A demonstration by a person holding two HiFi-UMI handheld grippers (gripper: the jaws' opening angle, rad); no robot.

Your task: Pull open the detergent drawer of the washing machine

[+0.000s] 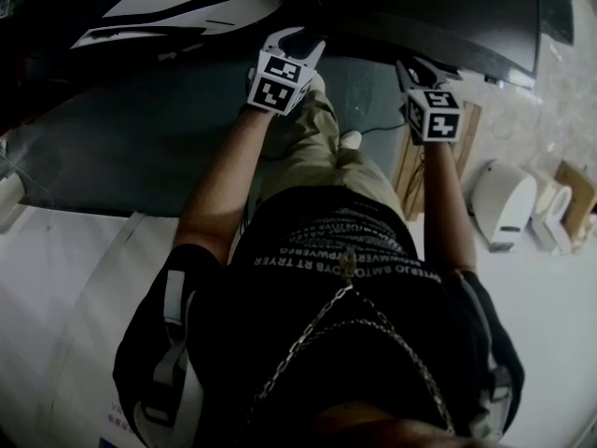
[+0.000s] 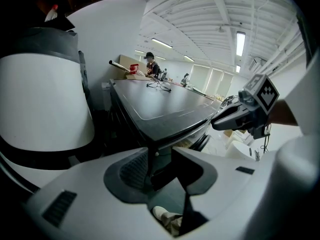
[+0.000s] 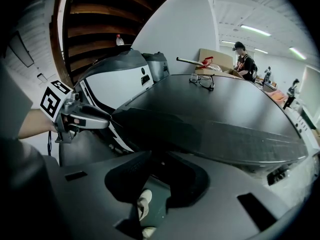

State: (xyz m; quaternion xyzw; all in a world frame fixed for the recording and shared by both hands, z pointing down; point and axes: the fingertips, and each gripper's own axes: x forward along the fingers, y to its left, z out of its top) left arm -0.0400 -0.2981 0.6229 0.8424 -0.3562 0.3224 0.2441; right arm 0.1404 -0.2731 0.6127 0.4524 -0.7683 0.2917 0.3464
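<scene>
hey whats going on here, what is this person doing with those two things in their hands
A person stands holding a gripper in each hand, both aimed down toward the front edge of a dark flat top. The left gripper and the right gripper each have their jaws apart with nothing between them. Neither looks to be touching anything, so nothing is gripped or being pulled at this moment.

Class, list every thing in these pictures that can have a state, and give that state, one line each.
left gripper: open, holding nothing.
right gripper: open, holding nothing.
glasses: lying on the dark tabletop.
ceiling lights: on.
detergent drawer: not in view, so open or shut cannot be told.
</scene>
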